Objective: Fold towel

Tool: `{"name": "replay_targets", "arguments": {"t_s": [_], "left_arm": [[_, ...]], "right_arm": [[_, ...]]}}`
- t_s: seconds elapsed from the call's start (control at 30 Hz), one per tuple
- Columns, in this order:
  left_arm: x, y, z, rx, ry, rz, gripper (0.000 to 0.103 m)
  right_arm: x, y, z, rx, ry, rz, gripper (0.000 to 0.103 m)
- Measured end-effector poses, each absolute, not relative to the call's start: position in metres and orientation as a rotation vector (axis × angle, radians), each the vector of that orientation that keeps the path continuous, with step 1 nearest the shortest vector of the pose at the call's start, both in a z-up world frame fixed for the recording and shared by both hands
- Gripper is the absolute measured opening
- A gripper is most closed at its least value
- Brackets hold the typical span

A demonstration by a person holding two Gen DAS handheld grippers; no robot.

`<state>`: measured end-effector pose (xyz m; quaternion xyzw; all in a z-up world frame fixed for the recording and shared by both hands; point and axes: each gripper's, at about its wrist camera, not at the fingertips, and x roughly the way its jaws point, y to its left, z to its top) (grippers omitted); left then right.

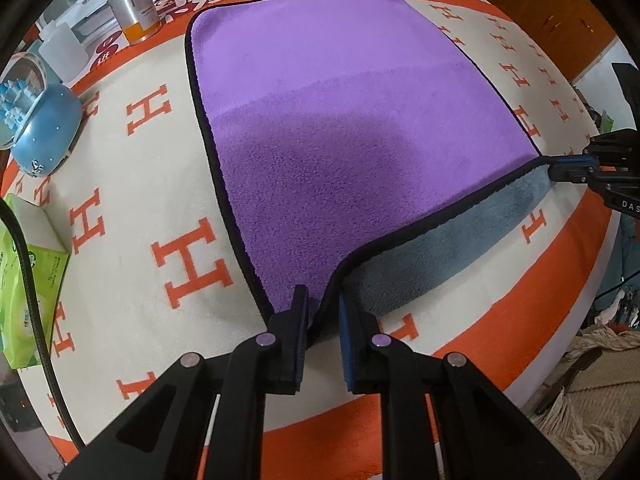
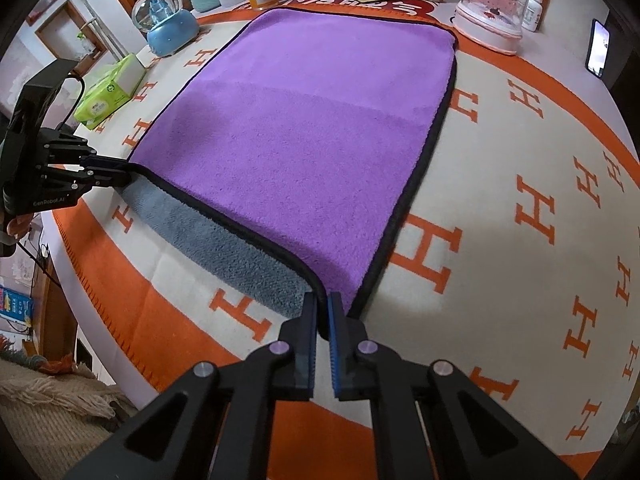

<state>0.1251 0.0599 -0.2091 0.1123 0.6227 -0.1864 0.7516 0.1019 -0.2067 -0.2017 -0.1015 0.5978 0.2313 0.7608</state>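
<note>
The purple towel (image 1: 352,120) lies flat on the orange-and-cream H-patterned cloth (image 1: 132,184), its near edge lifted to show grey underside. The left gripper (image 1: 323,300) pinches the near left corner; the right gripper (image 2: 322,300) pinches the near right corner. A snow globe (image 2: 162,12) encloses a blue castle

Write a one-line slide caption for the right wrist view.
Right gripper and left gripper each pinch a near corner of the purple towel, lifting its edge to show the grey underside.
</note>
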Motion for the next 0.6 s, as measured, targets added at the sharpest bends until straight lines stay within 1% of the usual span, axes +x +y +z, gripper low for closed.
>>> {"name": "replay_targets", "arguments": {"t_s": [0.13,0.3,0.6], "left_arm": [[0.122,0.051,-0.208,0.29,1.353,-0.389,0.005],[0.122,0.044,-0.198,0.326,1.325,-0.351,0.004],[0.152,0.037,-0.153,0.323,1.21,-0.238,0.004]], "right_arm": [[0.1,-0.204,-0.199,-0.242,1.289,0.495,0.004],[0.1,-0.205,-0.188,-0.246,1.249,0.462,0.004],[0.127,-0.205,-0.146,-0.223,1.126,0.412,0.004]]}}
